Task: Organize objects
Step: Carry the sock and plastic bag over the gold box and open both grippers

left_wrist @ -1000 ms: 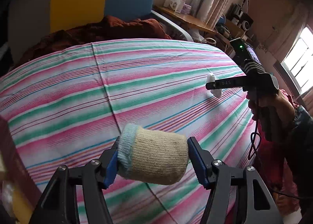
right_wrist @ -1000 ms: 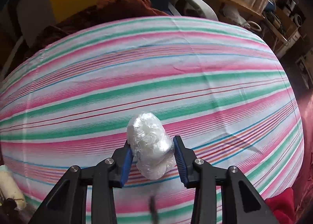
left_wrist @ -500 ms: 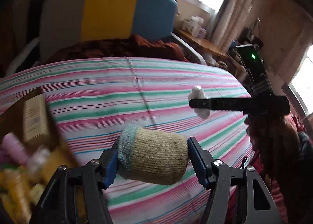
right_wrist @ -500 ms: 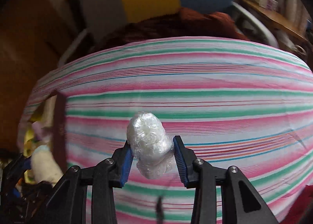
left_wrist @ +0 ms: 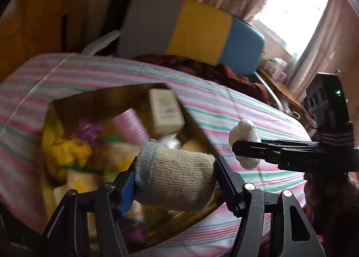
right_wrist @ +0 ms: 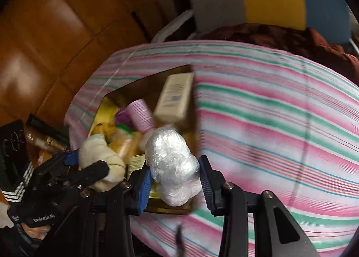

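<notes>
My left gripper (left_wrist: 175, 180) is shut on a rolled beige sock with a pale blue cuff (left_wrist: 177, 178) and holds it above an open gold-lined box (left_wrist: 105, 97) on the striped bed. My right gripper (right_wrist: 174, 177) is shut on a white plastic-wrapped bundle (right_wrist: 172, 162) and holds it over the box's near right edge (right_wrist: 194, 122). In the left wrist view the right gripper (left_wrist: 245, 147) comes in from the right with the bundle (left_wrist: 244, 132). In the right wrist view the left gripper (right_wrist: 89, 162) with the sock (right_wrist: 101, 158) is at lower left.
The box holds a cream carton (left_wrist: 165, 111), a pink tube (left_wrist: 132, 125) and yellow and purple soft items (left_wrist: 67, 151). The pink and green striped sheet (right_wrist: 280, 122) spreads to the right. A dark red blanket (left_wrist: 202, 68) and a grey, yellow and blue headboard (left_wrist: 197, 30) lie beyond. Wooden panelling (right_wrist: 44, 44) stands at the left.
Both grippers have swung left, each keeping its load. The box, at the left edge half a second ago, now lies under and ahead of them.
</notes>
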Demonstrator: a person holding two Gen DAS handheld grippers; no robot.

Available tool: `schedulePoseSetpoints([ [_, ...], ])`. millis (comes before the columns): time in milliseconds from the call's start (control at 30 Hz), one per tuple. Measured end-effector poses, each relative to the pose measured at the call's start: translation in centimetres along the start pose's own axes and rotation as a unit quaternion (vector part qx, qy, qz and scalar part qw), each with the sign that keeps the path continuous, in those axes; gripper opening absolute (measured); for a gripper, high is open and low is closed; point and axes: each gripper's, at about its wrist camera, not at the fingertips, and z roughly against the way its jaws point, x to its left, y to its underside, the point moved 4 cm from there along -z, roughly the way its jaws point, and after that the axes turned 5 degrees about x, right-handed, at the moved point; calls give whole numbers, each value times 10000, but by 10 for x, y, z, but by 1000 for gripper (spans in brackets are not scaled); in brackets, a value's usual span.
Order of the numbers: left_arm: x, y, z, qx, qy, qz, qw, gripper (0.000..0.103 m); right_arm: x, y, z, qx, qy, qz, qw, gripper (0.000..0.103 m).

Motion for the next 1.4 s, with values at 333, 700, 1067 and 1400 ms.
schedulePoseSetpoints([
  [333,9,20,-14,-85,-516,-433,9977,65,23,-17,-43,305,258,183,9990,39],
  [700,-1,12,-37,-85,-745,-840,9936,68,14,-33,-68,506,370,147,9979,41],
  [1067,-1,5,-43,-142,-844,-838,9928,80,12,-35,-69,445,171,21,9989,49],
  [1400,8,-3,-21,-502,-870,-528,9935,89,13,-34,-47,64,224,-150,9996,50],
])
